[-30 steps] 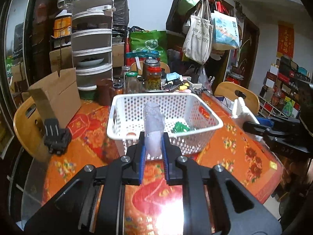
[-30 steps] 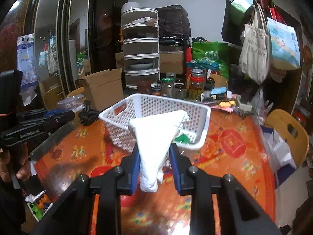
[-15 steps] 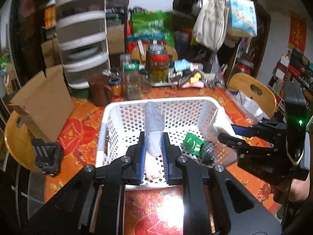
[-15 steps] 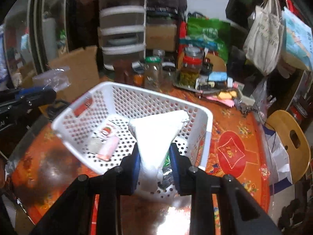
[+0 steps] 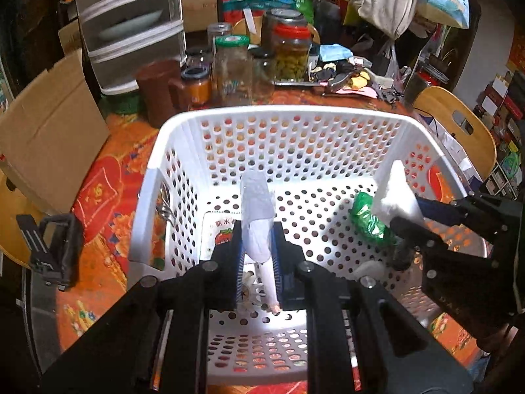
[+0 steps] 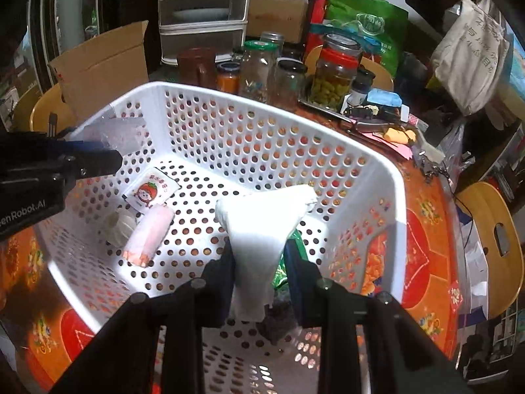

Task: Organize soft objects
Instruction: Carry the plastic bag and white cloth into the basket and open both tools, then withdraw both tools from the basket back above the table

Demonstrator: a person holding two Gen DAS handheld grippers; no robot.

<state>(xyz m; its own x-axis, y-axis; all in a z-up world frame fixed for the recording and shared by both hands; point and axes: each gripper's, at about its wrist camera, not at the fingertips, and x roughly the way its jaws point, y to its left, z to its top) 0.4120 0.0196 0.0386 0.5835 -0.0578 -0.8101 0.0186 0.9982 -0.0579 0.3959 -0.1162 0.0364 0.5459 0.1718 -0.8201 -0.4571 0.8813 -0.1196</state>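
Note:
A white perforated basket (image 5: 275, 115) (image 6: 262, 105) stands on the orange table. My left gripper (image 5: 257, 246) is shut on a clear plastic pouch (image 5: 257, 207) and holds it over the basket's near left part; it also shows in the right wrist view (image 6: 121, 134). My right gripper (image 6: 261, 262) is shut on a folded white cloth (image 6: 262, 223) over the basket's right side; the cloth also shows in the left wrist view (image 5: 395, 193). Inside lie a green packet (image 5: 367, 220), a pink roll (image 6: 151, 233), a tomato-print sachet (image 6: 151, 190) and a white round item (image 6: 119, 223).
Several glass jars (image 5: 292, 52) and a brown mug (image 5: 160, 88) stand behind the basket. A cardboard box (image 5: 46, 131) sits at the left. A white drawer unit (image 5: 131, 26) is at the back. Wooden chairs (image 6: 492, 236) ring the table.
Both grippers have moved forward and down from in front of the basket to over its inside, each still holding its item. The basket now fills both views.

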